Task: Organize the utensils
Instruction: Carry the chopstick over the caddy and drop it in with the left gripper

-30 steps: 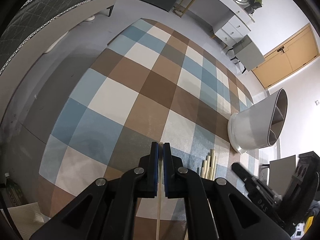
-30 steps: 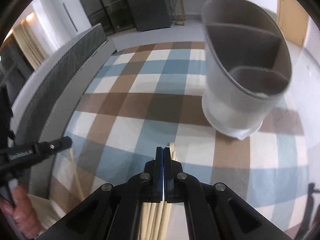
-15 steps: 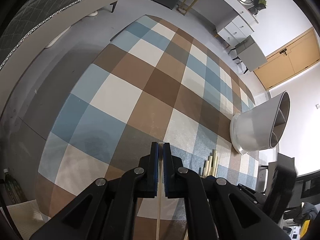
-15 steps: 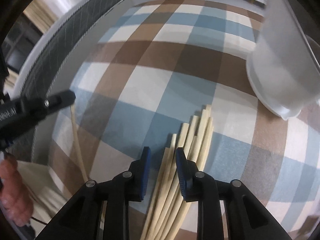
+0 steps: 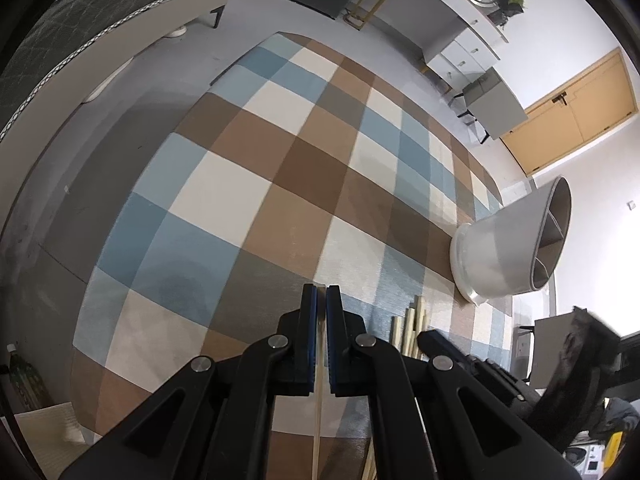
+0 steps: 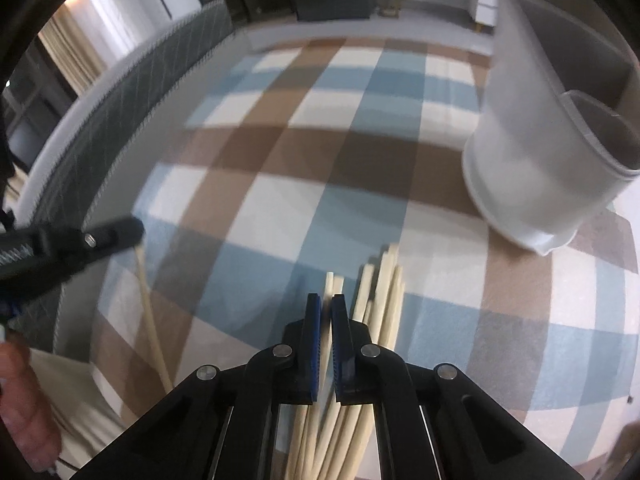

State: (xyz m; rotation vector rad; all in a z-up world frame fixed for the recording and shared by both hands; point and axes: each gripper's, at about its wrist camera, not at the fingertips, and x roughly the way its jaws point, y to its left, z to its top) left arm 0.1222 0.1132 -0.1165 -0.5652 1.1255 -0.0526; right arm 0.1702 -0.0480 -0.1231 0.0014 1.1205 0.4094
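My left gripper [image 5: 321, 300] is shut on one pale chopstick [image 5: 319, 412], held above the checked cloth; it shows in the right wrist view [image 6: 120, 234] with the chopstick [image 6: 152, 328] hanging down from it. My right gripper [image 6: 326, 308] is closed on a chopstick [image 6: 329, 284] of the bundle of chopsticks [image 6: 380, 292] lying on the cloth. The bundle's tips show in the left wrist view [image 5: 410, 322]. The white divided utensil holder [image 6: 540, 152] stands upright at the right, beyond the bundle; it also shows in the left wrist view [image 5: 508, 252].
The checked blue, brown and white cloth [image 5: 280, 184] covers the table. A grey quilted sofa edge [image 6: 120, 112] runs along the left. A white cabinet [image 5: 460, 28] and wooden doors [image 5: 576, 108] stand far behind.
My right gripper opened, dropped over the bundle, then closed on a chopstick in it. My left gripper stayed shut on its chopstick and barely moved.
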